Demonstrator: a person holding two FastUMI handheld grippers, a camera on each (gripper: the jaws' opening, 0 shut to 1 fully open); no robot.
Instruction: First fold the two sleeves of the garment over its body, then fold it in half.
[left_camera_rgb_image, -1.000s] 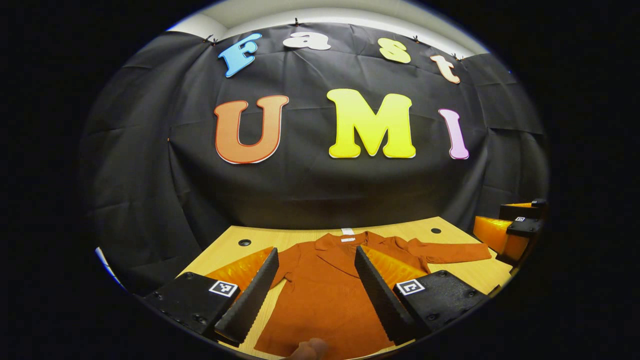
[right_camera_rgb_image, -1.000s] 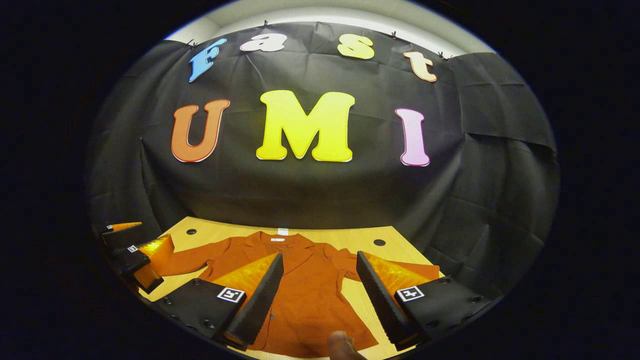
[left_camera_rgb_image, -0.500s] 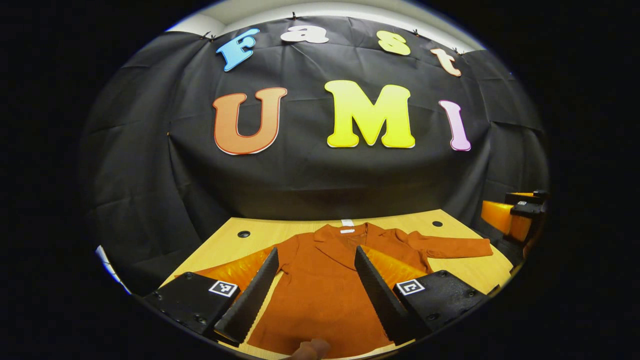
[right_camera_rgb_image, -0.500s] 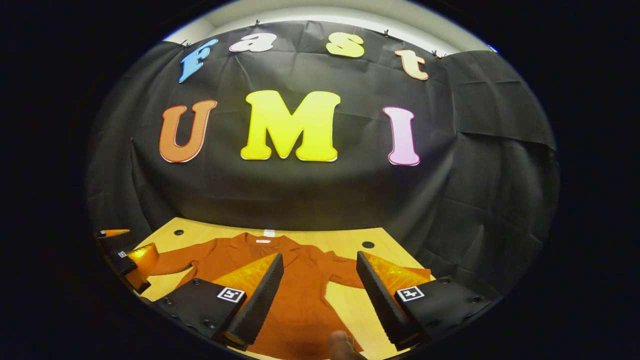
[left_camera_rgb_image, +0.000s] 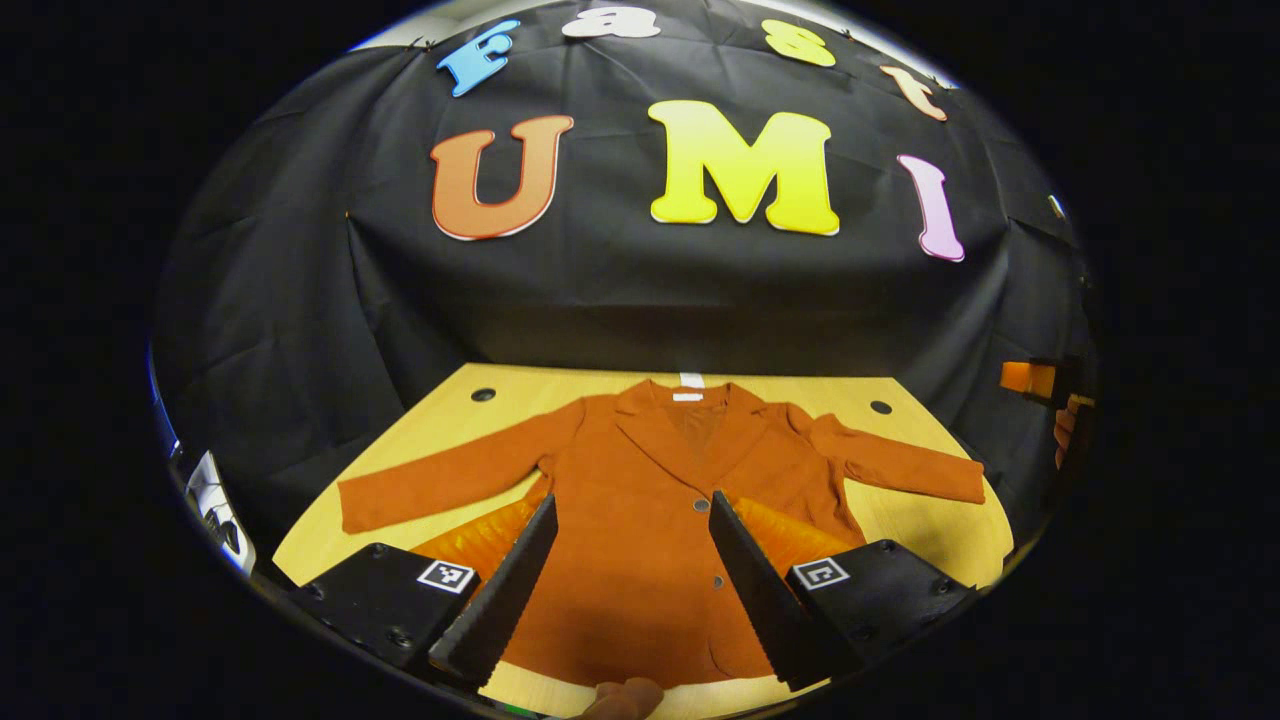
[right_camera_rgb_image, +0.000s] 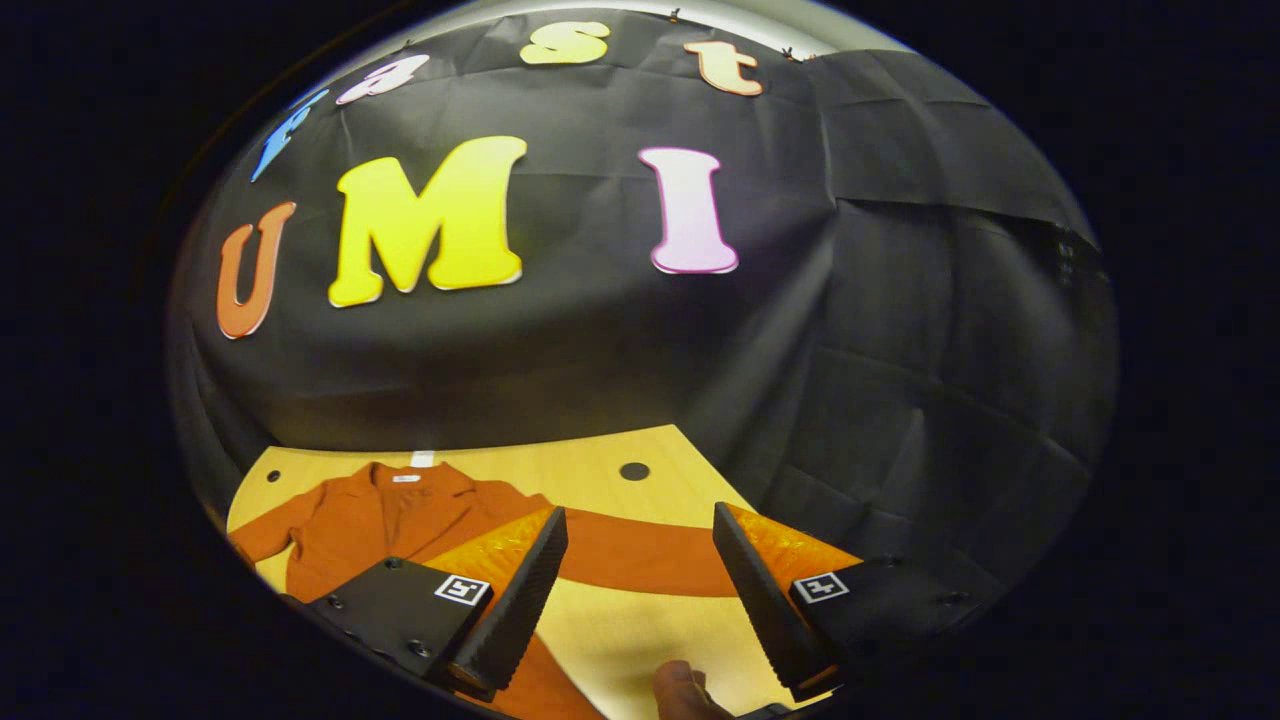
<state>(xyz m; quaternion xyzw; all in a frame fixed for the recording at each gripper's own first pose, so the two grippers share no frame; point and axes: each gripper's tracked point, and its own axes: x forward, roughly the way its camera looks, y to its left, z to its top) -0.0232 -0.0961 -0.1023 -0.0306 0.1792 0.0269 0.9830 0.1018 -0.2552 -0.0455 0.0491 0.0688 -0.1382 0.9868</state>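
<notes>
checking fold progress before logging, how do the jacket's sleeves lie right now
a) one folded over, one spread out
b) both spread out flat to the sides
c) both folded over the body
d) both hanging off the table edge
b: in the left gripper view both sleeves of the jacket stretch outward on the table, neither laid across the body.

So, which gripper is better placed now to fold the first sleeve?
Probably the right gripper: its open fingers frame the right sleeve lying flat on the table. The left gripper faces the jacket body, between both sleeves.
</notes>
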